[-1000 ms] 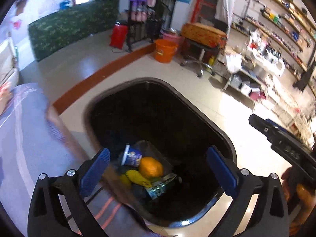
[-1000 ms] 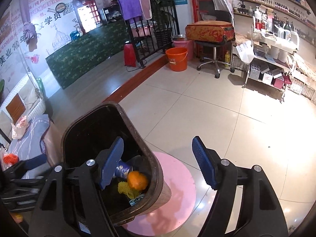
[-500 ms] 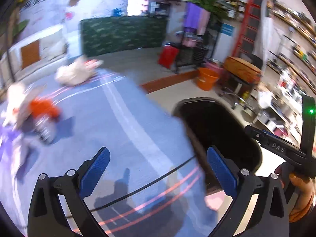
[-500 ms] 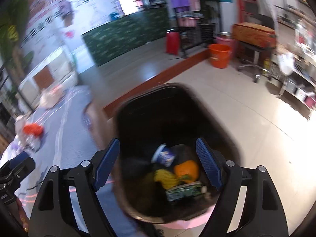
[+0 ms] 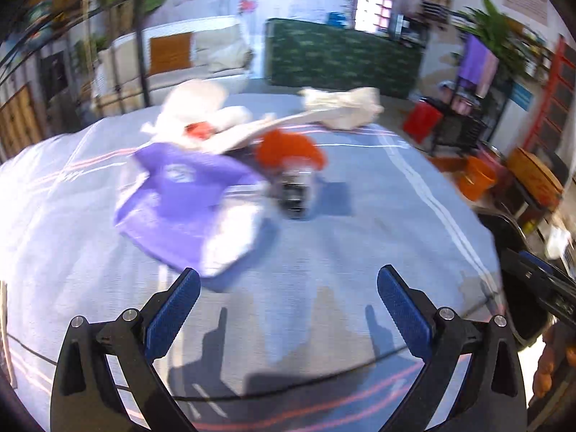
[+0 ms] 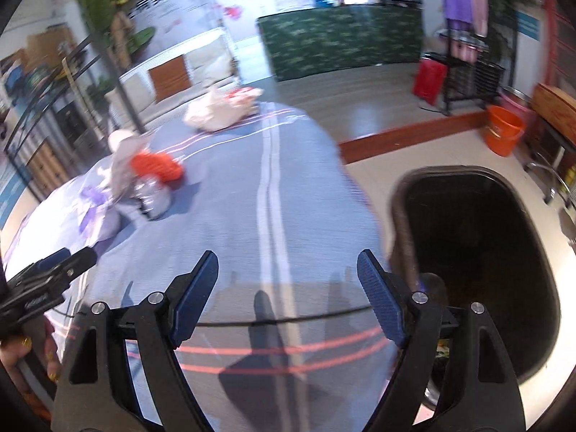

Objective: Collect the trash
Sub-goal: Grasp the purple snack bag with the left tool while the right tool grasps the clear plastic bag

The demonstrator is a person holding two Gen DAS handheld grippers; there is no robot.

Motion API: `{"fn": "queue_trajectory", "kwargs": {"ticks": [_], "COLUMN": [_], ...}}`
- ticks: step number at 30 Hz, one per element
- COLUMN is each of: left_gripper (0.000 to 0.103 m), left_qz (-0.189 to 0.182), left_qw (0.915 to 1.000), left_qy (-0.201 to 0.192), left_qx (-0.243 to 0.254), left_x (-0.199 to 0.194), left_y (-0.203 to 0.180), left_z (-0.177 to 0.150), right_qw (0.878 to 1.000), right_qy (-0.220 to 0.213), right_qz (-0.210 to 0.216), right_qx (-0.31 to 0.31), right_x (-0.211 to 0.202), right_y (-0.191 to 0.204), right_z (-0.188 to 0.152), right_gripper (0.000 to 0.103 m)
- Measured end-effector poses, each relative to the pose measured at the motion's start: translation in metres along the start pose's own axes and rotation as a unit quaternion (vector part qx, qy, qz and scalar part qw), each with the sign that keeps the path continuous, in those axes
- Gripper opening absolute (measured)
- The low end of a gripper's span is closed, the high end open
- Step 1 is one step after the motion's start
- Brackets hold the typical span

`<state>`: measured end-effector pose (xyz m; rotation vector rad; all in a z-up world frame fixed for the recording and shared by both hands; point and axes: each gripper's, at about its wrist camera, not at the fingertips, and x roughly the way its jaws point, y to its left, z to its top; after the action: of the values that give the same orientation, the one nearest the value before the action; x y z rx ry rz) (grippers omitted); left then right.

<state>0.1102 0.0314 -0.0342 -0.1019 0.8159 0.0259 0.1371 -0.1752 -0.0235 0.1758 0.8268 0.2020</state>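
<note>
Hovered over the blue tabletop (image 5: 360, 237), left tongs (image 5: 288, 295) and right tongs (image 6: 288, 280) both wide, empty. Spotted purple wrapper (image 5: 180, 198), orange trash (image 5: 288, 151) ahead; dark bin (image 6: 478, 252) right.

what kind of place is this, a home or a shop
Probably a shop or training salon rather than a home: a poster-covered wall behind a green-patterned counter, a tiled floor, and a cloth-covered table strewn with trash beside a black bin.

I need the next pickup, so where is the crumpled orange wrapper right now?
The crumpled orange wrapper lies on the blue striped tablecloth, far side, touching the clear plastic container, with the purple plastic bag to its left.
</note>
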Motion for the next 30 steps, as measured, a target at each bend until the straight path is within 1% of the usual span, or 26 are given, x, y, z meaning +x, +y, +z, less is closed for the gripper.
{"fn": "queue_trajectory", "kwargs": {"ticks": [2,5,9,12,13,14,15,16,17,19,20,21,26,30], "left_gripper": [0.097,0.097,0.097,0.093,0.090,0.084,0.075,0.068,0.057,0.050,0.037,0.033,0.024,0.023], "left_qz": [0.013,0.033,0.049,0.062,0.067,0.068,0.067,0.071,0.072,0.058,0.056,0.056,0.042,0.030], "left_qw": [0.9999,0.9994,0.9983,0.9969,0.9962,0.9961,0.9961,0.9958,0.9957,0.9973,0.9976,0.9979,0.9985,0.9975], "left_qy": [0.003,0.004,0.018,0.024,0.030,0.034,0.037,0.044,0.050,0.045,0.040,0.031,-0.004,-0.038], "left_qx": [-0.001,0.007,0.028,0.043,0.047,0.046,0.043,0.038,0.031,0.009,0.003,-0.003,-0.036,-0.051], "left_x": [0.003,0.010,0.028,0.042,0.048,0.052,0.056,0.059,0.060,0.055,0.052,0.046,0.019,-0.004], "left_y": [0.017,0.029,0.032,0.028,0.027,0.028,0.029,0.032,0.033,0.042,0.045,0.050,0.067,0.074], "left_z": [-0.001,0.005,0.014,0.018,0.020,0.020,0.021,0.021,0.020,0.019,0.020,0.019,0.014,0.009], "right_qw": [1.000,1.000,0.999,0.998,0.998,0.998,0.998,0.998,0.997,0.997,0.996,0.996,0.992,0.990], "right_qy": [0.002,0.007,0.016,0.022,0.024,0.026,0.027,0.029,0.030,0.034,0.037,0.040,0.058,0.070], "right_qz": [0.007,0.017,0.028,0.035,0.037,0.040,0.042,0.043,0.045,0.051,0.053,0.058,0.082,0.092], "right_qx": [-0.010,-0.019,-0.032,-0.038,-0.039,-0.040,-0.043,-0.046,-0.050,-0.056,-0.059,-0.062,-0.074,-0.086], "right_x": [0.003,0.005,0.012,0.015,0.017,0.017,0.019,0.022,0.024,0.031,0.034,0.037,0.056,0.072], "right_y": [0.012,0.026,0.043,0.052,0.055,0.057,0.060,0.065,0.069,0.079,0.083,0.088,0.109,0.128], "right_z": [0.001,0.000,0.002,0.003,0.004,0.004,0.005,0.006,0.008,0.011,0.013,0.015,0.024,0.031], "right_gripper": [0.079,0.079,0.079,0.079,0.079,0.079,0.079,0.079,0.079,0.079,0.079,0.079,0.079,0.079]}}
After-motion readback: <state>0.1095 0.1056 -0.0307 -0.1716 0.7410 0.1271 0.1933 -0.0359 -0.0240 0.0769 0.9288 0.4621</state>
